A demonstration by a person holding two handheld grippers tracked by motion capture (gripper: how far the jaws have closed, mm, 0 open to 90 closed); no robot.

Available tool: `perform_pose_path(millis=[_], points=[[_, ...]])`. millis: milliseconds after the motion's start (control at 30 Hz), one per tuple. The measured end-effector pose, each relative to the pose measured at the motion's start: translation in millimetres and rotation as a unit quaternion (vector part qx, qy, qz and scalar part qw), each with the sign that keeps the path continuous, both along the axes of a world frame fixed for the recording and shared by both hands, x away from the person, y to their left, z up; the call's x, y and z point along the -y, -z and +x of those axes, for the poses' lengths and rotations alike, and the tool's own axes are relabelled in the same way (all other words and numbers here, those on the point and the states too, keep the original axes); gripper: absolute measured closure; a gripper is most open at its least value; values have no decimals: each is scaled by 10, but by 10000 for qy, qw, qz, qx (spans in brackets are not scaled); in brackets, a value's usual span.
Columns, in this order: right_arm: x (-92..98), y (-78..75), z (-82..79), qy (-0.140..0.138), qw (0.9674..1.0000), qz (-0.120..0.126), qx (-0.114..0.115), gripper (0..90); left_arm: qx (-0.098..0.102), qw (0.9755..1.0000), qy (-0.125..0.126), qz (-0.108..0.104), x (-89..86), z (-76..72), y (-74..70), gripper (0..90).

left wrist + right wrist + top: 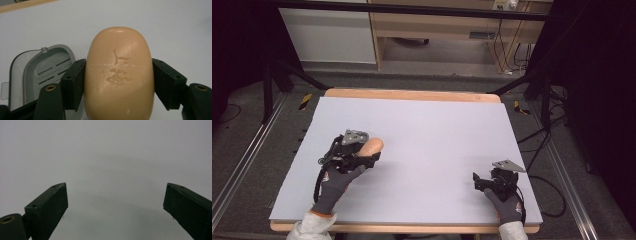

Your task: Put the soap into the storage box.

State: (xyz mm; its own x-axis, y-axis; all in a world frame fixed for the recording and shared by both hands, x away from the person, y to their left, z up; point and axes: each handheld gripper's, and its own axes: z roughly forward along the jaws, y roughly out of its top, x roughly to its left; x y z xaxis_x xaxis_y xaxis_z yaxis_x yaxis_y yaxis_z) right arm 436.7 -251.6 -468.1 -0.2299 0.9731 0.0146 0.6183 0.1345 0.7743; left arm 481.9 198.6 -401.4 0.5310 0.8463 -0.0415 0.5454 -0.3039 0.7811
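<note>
At the left of the high view we hold the left gripper (371,159) over the near-left part of the pale table (437,135), our gloved left hand (334,182) wrapped around its handle. Its 2 black jaws are clamped on a tan bar of soap (371,146), one pad pressed against each long side, so the bar sits squeezed between them and points away from us. In the left gripper view the soap (119,75) stands out large between the pads, its top face bearing a shallow embossed mark, and a grey soap dish (37,70) with a slotted floor lies on the table just beside and behind the left jaw, partly hidden by it. Moving across the bare middle of the table, we come to the right gripper (478,181) near the front-right corner, held low by the gloved right hand (507,205). In the right gripper view its 2 jaws stand wide apart with plain table surface between them, holding nothing.
</note>
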Motion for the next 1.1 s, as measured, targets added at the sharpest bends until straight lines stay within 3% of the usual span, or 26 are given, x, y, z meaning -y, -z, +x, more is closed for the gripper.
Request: perform_pose_path(millis=[1100], points=[[-18, 14, 17, -62, 10000, -40, -36, 59, -110, 9971, -741, 91, -318, 232, 188, 317]])
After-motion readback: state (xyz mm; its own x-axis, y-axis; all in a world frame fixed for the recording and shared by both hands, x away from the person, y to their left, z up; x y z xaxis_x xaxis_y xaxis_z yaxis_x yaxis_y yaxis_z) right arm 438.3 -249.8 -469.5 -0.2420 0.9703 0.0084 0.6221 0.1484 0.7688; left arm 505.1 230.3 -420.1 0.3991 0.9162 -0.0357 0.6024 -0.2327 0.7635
